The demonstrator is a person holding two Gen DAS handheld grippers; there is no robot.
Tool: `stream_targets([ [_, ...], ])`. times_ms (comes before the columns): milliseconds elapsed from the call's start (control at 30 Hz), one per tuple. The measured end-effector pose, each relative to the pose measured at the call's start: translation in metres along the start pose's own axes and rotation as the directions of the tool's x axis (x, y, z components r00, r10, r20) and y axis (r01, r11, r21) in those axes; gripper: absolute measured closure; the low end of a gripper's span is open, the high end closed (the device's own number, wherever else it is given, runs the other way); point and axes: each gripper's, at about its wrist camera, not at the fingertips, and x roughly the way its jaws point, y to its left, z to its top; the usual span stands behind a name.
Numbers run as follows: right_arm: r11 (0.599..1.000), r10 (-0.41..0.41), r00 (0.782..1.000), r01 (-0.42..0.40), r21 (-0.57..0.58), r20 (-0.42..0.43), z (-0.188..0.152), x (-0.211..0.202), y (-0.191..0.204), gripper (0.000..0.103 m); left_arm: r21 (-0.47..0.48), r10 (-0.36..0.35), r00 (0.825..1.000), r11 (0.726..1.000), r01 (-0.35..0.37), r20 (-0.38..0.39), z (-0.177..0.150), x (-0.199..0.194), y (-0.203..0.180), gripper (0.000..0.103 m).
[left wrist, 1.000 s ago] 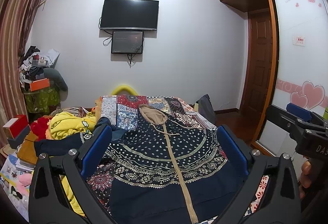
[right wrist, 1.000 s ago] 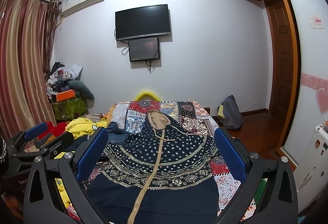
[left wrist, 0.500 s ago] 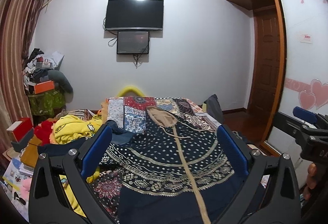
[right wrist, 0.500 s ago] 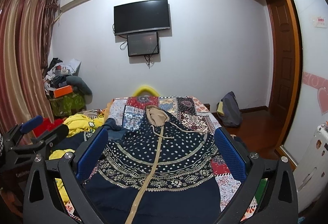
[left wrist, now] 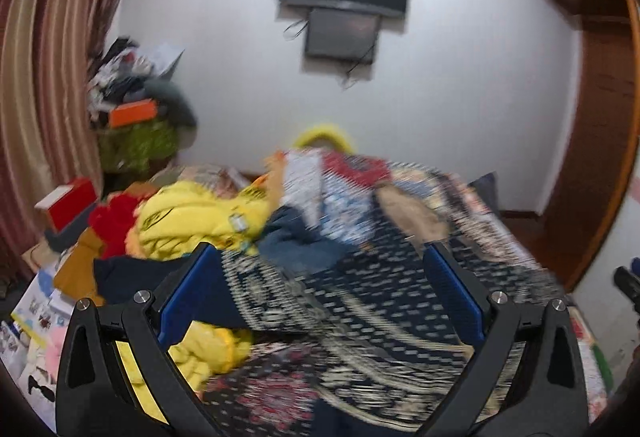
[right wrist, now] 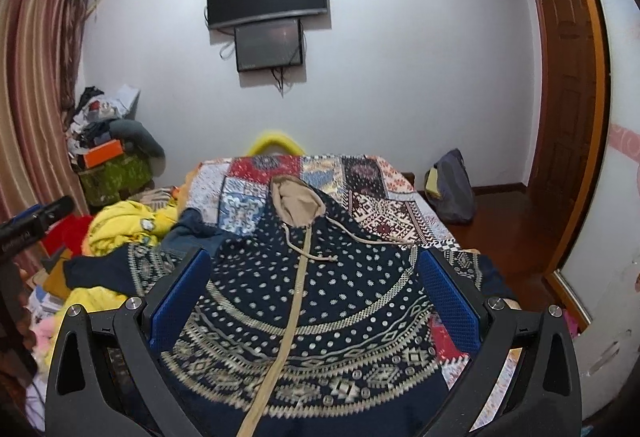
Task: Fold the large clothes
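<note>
A navy hooded jacket (right wrist: 316, 301) with white dots, beige patterned bands and a beige zip lies flat and face up on the bed, its tan-lined hood (right wrist: 298, 203) at the far end. It also shows, blurred, in the left wrist view (left wrist: 372, 301). My right gripper (right wrist: 314, 293) is open and empty above the jacket's middle. My left gripper (left wrist: 320, 289) is open and empty above the jacket's left side, near its left sleeve (left wrist: 160, 277). The left gripper also shows at the left edge of the right wrist view (right wrist: 32, 225).
A patchwork quilt (right wrist: 384, 213) covers the bed. A pile of yellow, red and blue clothes (left wrist: 192, 221) lies left of the jacket. A cluttered stand (right wrist: 112, 161) and curtains are at the left. A bag (right wrist: 452, 189) stands on the floor at the right near a wooden door.
My left gripper has swung left and down, so the clothes pile fills more of its blurred view. My right gripper has moved slightly closer to the jacket. Both stay open.
</note>
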Motion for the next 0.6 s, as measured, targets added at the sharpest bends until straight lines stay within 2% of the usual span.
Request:
stream_targets([
  [100, 0.999, -0.028, 0.998, 0.027, -0.017, -0.051, -0.004, 0.037, -0.001, 0.0, -0.023, 0.07, 0.994, 0.997, -0.072, -0.079, -0.01, 0.044, 0.032, 0.0],
  [167, 0.999, -0.03, 0.994, 0.028, -0.024, -0.106, -0.009, 0.065, -0.002, 0.0, -0.043, 0.076, 0.985, 0.996, -0.084, -0.156, -0.021, 0.076, 0.056, 0.0],
  [233, 1.0, -0.018, 0.985, 0.016, -0.018, -0.174, -0.015, 0.092, -0.004, 0.0, -0.087, 0.042, 0.965, 0.994, -0.067, -0.257, -0.038, 0.108, 0.08, 0.0],
  [300, 1.0, 0.001, 0.968, -0.001, 0.0, -0.249, -0.021, 0.117, -0.006, 0.0, -0.135, 0.03, 0.945, 0.988, -0.078, -0.325, -0.056, 0.128, 0.099, 0.0],
  [367, 1.0, 0.022, 0.945, -0.014, 0.025, -0.327, -0.031, 0.14, -0.008, 0.0, -0.177, -0.018, 0.923, 0.983, -0.055, -0.385, -0.076, 0.144, 0.117, 0.0],
  [400, 0.999, 0.034, 0.926, -0.022, 0.035, -0.377, -0.037, 0.152, -0.009, 0.0, -0.203, -0.046, 0.911, 0.978, -0.042, -0.411, -0.086, 0.151, 0.126, 0.0],
  [500, 0.997, 0.072, 0.885, -0.047, 0.067, -0.459, -0.052, 0.174, -0.012, 0.001, -0.286, -0.111, 0.891, 0.958, -0.022, -0.441, -0.104, 0.159, 0.148, 0.003],
  [600, 0.995, 0.088, 0.867, -0.049, 0.091, -0.49, -0.061, 0.183, -0.014, 0.001, -0.386, -0.194, 0.885, 0.922, 0.018, -0.422, -0.113, 0.163, 0.173, 0.004],
])
